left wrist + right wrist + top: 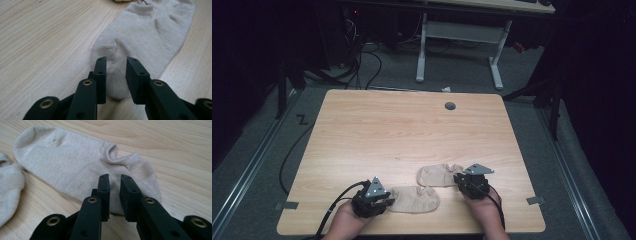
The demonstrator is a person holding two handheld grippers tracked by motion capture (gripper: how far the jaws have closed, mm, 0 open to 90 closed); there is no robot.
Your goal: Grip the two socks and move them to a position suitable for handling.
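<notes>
Two beige ankle socks lie flat on the bench (362,130), near its front edge, nothing lifted or paired yet. The left tongs (115,65) straddle the rounded end of the nearer sock (147,37), jaws partly drawn in with fabric between them but the pads not visibly pinching. The right tongs (114,182) stand narrower over the heel end of the other sock (75,162), a slim gap remaining, cloth between. By the look of it, both grasps are about to close; lifting and whatever follows remain to be done
</notes>
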